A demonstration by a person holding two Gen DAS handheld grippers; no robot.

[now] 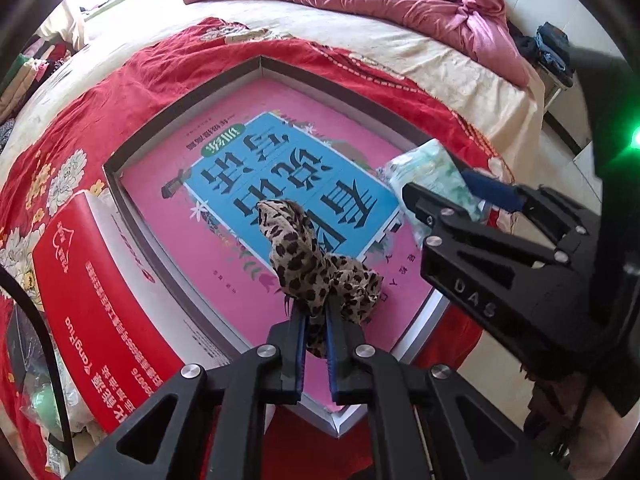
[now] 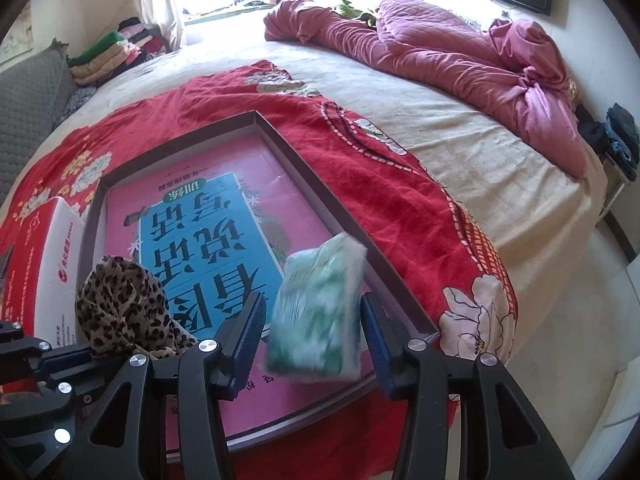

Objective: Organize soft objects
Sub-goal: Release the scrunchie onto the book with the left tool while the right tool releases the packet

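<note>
A shallow grey-rimmed box (image 1: 180, 104) with a pink and blue printed bottom lies on the red flowered blanket (image 1: 132, 80). My left gripper (image 1: 316, 312) is shut on a leopard-print cloth (image 1: 304, 256), which bunches up over the near part of the box. The cloth (image 2: 120, 304) also shows at the lower left of the right wrist view. My right gripper (image 2: 312, 312) stands open over the box's near right corner. A green and white soft pack (image 2: 320, 304) sits blurred between its fingers, with a gap on each side. In the left wrist view the pack (image 1: 424, 168) is at the right.
A red and white carton (image 1: 100, 300) stands against the box's left side. A crumpled pink quilt (image 2: 460, 52) lies at the far side of the bed. Folded clothes (image 2: 108, 56) are stacked at the far left. The bed's edge and pale floor (image 2: 600, 320) are on the right.
</note>
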